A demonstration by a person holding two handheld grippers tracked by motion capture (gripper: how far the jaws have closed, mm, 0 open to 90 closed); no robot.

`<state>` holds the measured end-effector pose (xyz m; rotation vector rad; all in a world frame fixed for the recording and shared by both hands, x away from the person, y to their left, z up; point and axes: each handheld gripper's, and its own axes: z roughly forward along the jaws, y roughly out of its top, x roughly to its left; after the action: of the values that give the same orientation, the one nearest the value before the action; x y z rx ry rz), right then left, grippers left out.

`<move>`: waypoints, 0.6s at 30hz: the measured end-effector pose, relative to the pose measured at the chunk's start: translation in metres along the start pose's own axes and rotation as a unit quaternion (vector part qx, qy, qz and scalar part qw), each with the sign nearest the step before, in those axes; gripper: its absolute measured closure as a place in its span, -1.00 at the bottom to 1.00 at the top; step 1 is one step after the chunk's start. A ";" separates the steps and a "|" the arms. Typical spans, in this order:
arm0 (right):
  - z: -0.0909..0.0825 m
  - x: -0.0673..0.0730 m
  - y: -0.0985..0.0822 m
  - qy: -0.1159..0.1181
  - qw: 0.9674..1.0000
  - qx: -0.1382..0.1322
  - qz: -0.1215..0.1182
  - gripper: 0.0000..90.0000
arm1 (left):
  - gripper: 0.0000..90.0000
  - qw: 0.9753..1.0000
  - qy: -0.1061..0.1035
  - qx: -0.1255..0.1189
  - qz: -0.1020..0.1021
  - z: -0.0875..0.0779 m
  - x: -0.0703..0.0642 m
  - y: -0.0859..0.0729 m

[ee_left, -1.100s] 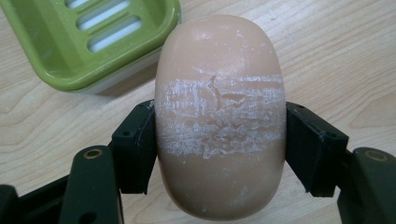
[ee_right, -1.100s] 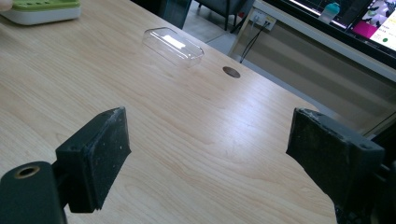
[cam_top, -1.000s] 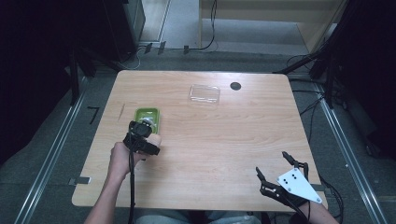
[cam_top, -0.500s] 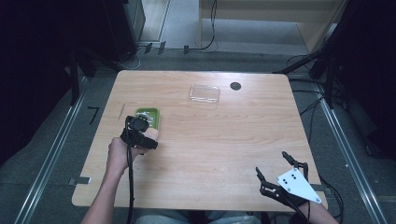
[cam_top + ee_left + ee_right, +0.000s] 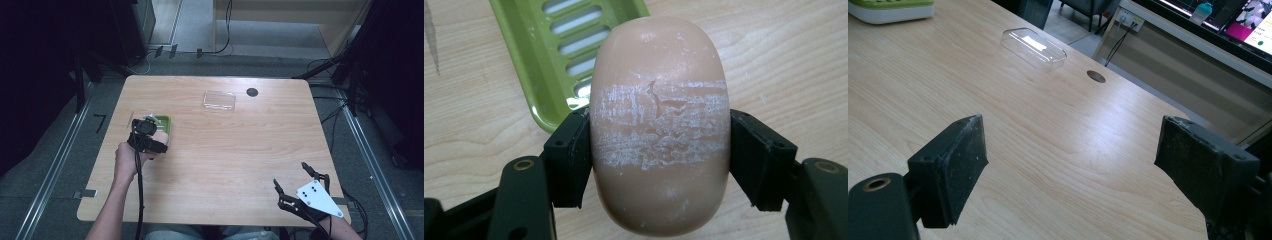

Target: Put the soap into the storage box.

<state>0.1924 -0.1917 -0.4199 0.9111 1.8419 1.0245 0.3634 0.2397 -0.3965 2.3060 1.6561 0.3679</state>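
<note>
From above, my left gripper (image 5: 152,131) hangs at the green soap dish (image 5: 164,123), my right gripper (image 5: 299,184) spread near the table (image 5: 225,145) edge. Left gripper view: jaws pinching the bar of soap (image 5: 659,120) just off the dish. Right gripper view: jaws wide, a clear lid (image 5: 1034,46) ahead.

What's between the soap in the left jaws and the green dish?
Nothing visible. The left gripper is shut on the soap, right beside the green dish. The dish's slotted floor is bare, and only bare table lies around it.

A clear plastic lid (image 5: 219,100) lies beside a dark round hole (image 5: 252,92) on the wooden table (image 5: 240,150).
</note>
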 end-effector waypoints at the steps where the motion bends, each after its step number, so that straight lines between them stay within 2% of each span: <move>1: 0.000 0.000 0.000 0.000 1.000 0.000 0.000 -0.71 | -0.25 1.000 0.000 -0.002 -0.006 0.001 0.002 0.002; 12: 0.000 0.000 0.000 0.000 1.000 0.001 0.000 -0.71 | -0.25 0.999 0.007 -0.013 -0.036 0.008 0.016 0.012; 18: 0.000 0.000 0.000 0.000 1.000 0.002 -0.001 -0.71 | -0.25 0.999 0.008 -0.014 -0.041 0.015 0.018 0.019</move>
<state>0.1926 -0.1914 -0.4200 0.9116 1.8463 1.0201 0.3913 0.2499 -0.4029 2.2140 1.7351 0.3887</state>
